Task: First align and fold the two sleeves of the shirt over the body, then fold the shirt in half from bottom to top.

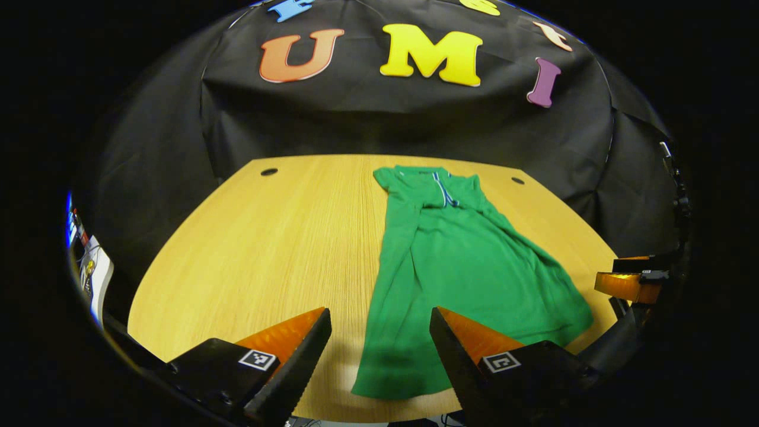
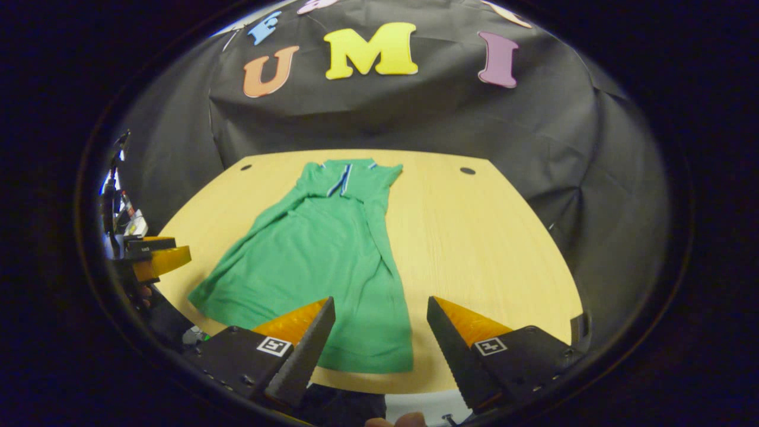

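Observation:
A green shirt [image 1: 468,261] lies flat on the wooden table [image 1: 261,249], collar at the far end and hem toward me, with both sleeves folded in over the body. In the left gripper view my left gripper [image 1: 379,356] hovers open above the hem's left corner, holding nothing. The right gripper [image 1: 631,284] peeks in at the right edge there. In the right gripper view the same shirt [image 2: 320,261] stretches away, and my right gripper [image 2: 379,344] stands open over the hem's right corner, nothing between its fingers. The left gripper [image 2: 151,255] shows at the left edge.
Two dark round holes [image 1: 268,172] [image 1: 517,180] sit in the table near its far edge. Black cloth walls close the booth behind and at both sides. Bare tabletop [image 2: 492,249] lies beside the shirt.

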A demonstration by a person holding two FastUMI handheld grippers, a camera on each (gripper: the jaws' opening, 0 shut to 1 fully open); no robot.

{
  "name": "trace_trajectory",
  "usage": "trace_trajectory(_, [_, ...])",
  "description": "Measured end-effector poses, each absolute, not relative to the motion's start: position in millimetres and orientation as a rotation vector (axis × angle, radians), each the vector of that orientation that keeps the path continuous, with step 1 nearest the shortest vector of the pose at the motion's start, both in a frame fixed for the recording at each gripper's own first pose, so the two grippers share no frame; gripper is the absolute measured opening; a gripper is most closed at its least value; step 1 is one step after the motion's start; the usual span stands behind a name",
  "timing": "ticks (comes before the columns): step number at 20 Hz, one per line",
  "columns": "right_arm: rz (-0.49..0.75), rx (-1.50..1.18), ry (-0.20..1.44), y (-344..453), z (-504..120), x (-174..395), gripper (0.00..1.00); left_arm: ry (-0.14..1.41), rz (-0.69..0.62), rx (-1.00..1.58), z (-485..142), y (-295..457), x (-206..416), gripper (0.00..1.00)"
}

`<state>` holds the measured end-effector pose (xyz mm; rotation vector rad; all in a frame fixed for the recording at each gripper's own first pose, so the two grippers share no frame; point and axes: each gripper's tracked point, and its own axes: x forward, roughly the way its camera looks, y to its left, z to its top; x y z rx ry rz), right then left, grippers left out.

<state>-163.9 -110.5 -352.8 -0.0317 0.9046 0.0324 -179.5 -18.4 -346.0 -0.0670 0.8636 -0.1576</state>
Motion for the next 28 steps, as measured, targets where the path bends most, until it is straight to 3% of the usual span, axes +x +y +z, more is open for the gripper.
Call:
trace_trajectory(1, [0.028,-0.035,0.922,-113,-361,-169,0.96,0.880,-0.163,-0.070,-356,-19,-185,1.00])
trace_trajectory(11, [0.010,-0.074,1.022,-125,-412,-180,0.95,0.985,-0.160,-0.068,-402,-16,-217,1.00])
trace_trajectory(14, [0.026,-0.097,1.045,-125,-416,-183,0.98,0.977,-0.160,-0.040,-406,-15,-218,1.00])
trace_trajectory(18, [0.041,-0.048,1.053,-123,-418,-188,0.94,0.963,-0.148,0.009,-408,-19,-221,1.00])
trace_trajectory(22, [0.040,-0.005,1.062,-115,-418,-185,0.70,0.986,-0.111,-0.013,-409,-15,-219,1.00])
trace_trajectory(23, [0.054,-0.009,1.073,-111,-418,-187,0.51,0.991,-0.111,-0.015,-410,-19,-221,0.96])
trace_trajectory(24, [0.071,-0.017,1.072,-106,-418,-186,0.42,0.997,-0.112,-0.016,-407,-23,-221,0.87])
trace_trajectory(25, [0.088,-0.031,1.078,-102,-418,-187,0.24,1.000,-0.112,-0.019,-409,-26,-218,0.79])
trace_trajectory(26, [0.092,-0.065,1.076,-103,-416,-185,0.13,1.001,-0.113,-0.024,-409,-27,-217,0.63])
trace_trajectory(27, [0.109,-0.091,1.076,-102,-416,-185,0.06,1.006,-0.120,-0.030,-408,-29,-217,0.52])
trace_trajectory(28, [0.111,-0.101,1.077,-99,-417,-184,0.06,1.013,-0.130,-0.032,-409,-31,-217,0.35])
